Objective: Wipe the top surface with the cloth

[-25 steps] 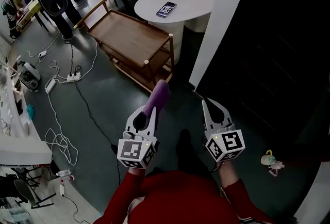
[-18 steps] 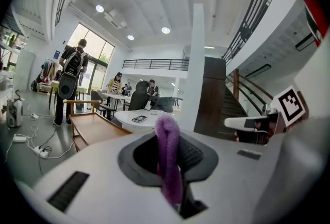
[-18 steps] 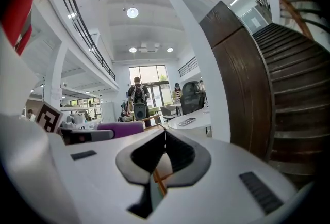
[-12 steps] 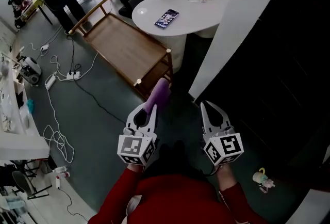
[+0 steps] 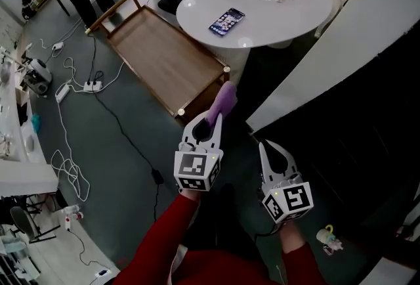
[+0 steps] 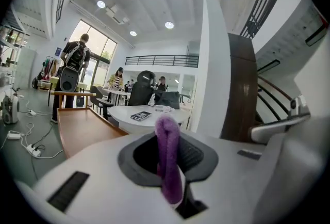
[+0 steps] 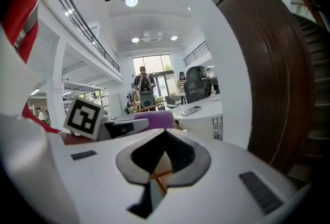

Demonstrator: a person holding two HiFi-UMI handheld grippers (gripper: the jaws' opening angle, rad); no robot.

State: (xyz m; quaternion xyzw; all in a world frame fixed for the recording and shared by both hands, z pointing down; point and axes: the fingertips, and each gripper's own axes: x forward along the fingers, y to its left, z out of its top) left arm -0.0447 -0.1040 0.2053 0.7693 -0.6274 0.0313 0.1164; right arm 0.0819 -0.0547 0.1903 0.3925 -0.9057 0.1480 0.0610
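Observation:
A purple cloth (image 5: 224,98) sticks up and forward from my left gripper (image 5: 210,123), which is shut on it. In the left gripper view the cloth (image 6: 168,156) hangs folded between the jaws. It hovers just off the near corner of a wooden trolley (image 5: 161,54), whose brown top (image 6: 82,126) lies ahead and to the left. My right gripper (image 5: 270,150) is lower and to the right, over the dark floor, shut with nothing in it; its view shows the jaws (image 7: 166,135) closed and the cloth (image 7: 154,118) to the left.
A round white table (image 5: 275,11) with a phone (image 5: 227,21) stands just beyond the trolley. A white slanted wall (image 5: 341,47) and dark stairs are on the right. Cables and a power strip (image 5: 92,85) lie on the floor at left. People and chairs (image 6: 77,70) are farther back.
I have come closer to the trolley and white table. My left gripper has risen and moved forward with the cloth toward the trolley's near corner. The right gripper stays low.

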